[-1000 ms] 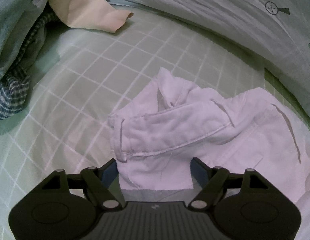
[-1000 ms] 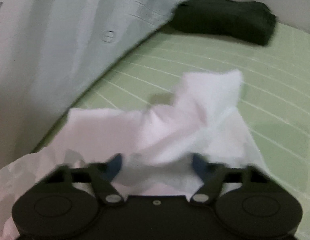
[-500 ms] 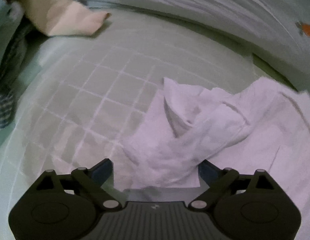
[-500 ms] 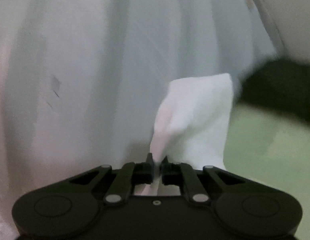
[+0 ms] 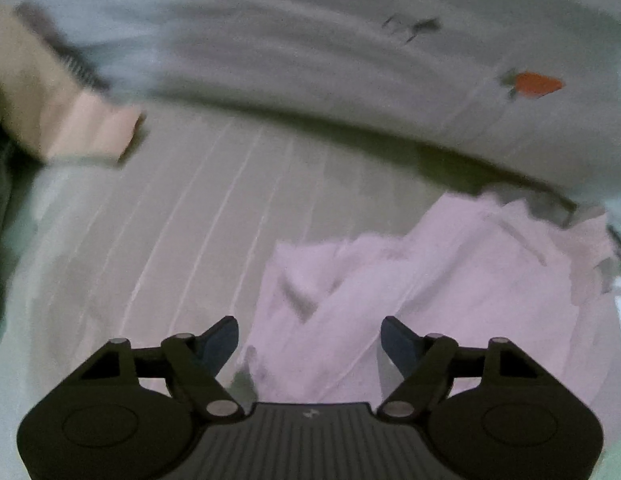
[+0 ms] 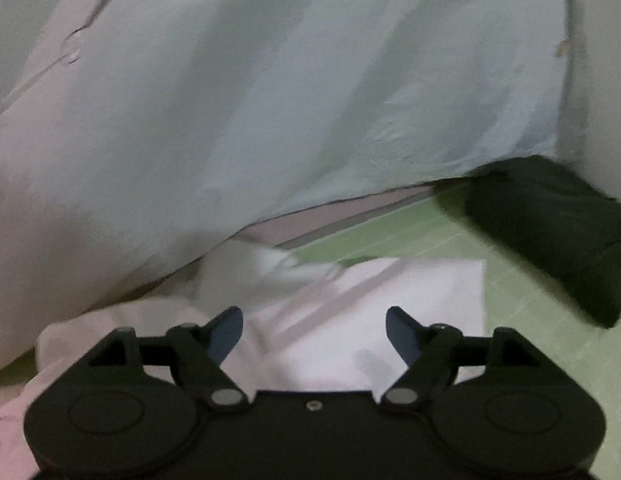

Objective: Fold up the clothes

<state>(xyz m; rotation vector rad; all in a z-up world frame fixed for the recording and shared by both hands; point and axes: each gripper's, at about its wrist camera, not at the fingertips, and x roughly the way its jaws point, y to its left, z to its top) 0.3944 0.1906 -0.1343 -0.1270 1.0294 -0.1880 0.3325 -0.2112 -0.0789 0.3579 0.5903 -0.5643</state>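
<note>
A pale pink-white garment [image 5: 430,280] lies crumpled on the light checked bed sheet [image 5: 170,220], in the lower right of the left wrist view. My left gripper [image 5: 309,340] is open just above its near edge, with cloth between and below the fingers. In the right wrist view the same garment [image 6: 390,312] lies partly flat on the green sheet [image 6: 530,320]. My right gripper [image 6: 313,332] is open over it and holds nothing.
A large pale blue-grey quilt [image 6: 270,100] rises along the far side, also in the left wrist view [image 5: 350,60]. A dark folded garment [image 6: 550,232] lies at the right. A peach cloth [image 5: 82,128] and darker clothes lie at the left.
My right gripper was shut on a garment corner half a second ago; it has let go and is open, with the cloth down on the sheet. The left gripper shifted left, still open.
</note>
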